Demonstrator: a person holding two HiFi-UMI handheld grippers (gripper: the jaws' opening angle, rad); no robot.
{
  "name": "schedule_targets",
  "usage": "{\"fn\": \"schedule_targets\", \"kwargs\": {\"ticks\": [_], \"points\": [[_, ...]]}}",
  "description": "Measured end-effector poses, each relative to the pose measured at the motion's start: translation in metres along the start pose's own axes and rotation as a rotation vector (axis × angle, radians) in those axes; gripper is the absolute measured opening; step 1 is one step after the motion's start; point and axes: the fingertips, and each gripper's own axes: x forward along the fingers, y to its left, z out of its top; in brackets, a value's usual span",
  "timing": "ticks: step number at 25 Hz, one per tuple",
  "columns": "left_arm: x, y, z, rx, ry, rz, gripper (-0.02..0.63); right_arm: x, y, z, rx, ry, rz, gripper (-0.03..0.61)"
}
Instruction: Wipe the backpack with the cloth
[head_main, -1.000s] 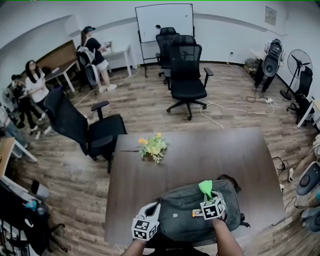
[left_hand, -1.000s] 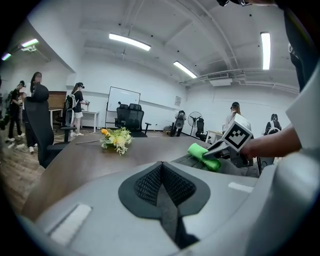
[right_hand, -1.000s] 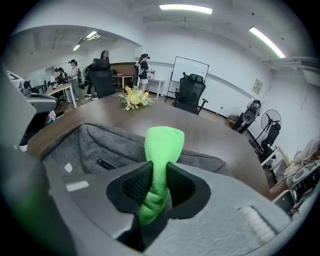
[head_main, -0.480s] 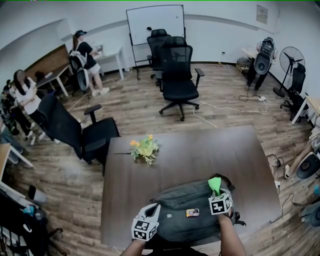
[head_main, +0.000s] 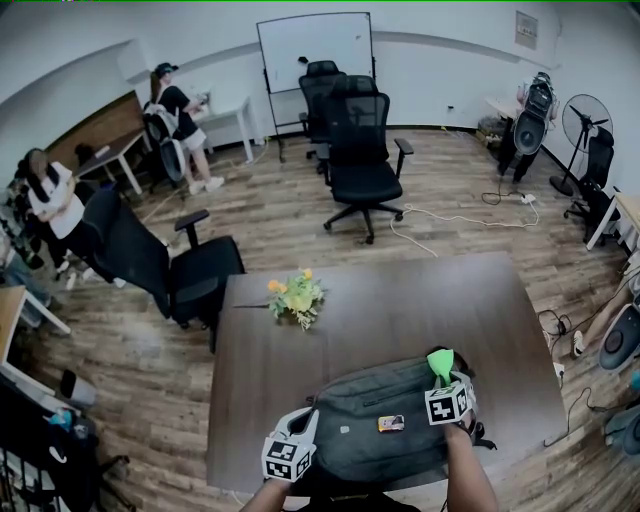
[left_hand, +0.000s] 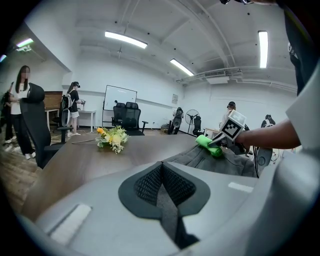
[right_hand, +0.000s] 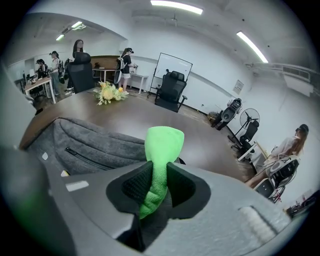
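Right claw (right_hand: 159, 182) clamped on cloth (right_hand: 162, 145), slid rightward to backpack's (head_main: 370, 425) far-right edge | left claw (left_hand: 162, 182) together, empty, near-left corner | backpack on surface (head_main: 380, 310); wiping underway, I judge

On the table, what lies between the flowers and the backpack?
Nothing: only bare table separates the flowers from the backpack, as the head view shows.

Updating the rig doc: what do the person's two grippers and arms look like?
Left gripper and right gripper match: pale grey moulded bodies, tongs lined with black textured pads, each carrying a white cube with black square markers. Forearms are bare, with no sleeves or cables visible.
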Motion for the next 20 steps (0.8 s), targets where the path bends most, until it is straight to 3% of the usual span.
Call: {"fn": "schedule_targets", "kwargs": {"ticks": [10,20], "points": [[-0.012,0.005,0.002,-0.004,-0.009,0.016,0.018,-0.022,0.017,0.02,0.014,-0.094,0.012,0.087],[-0.027,0.009,-0.002,-0.011,-0.023,0.031,0.018,-0.061,0.112,0.035,-0.017,-0.217,0.193,0.087]]}}
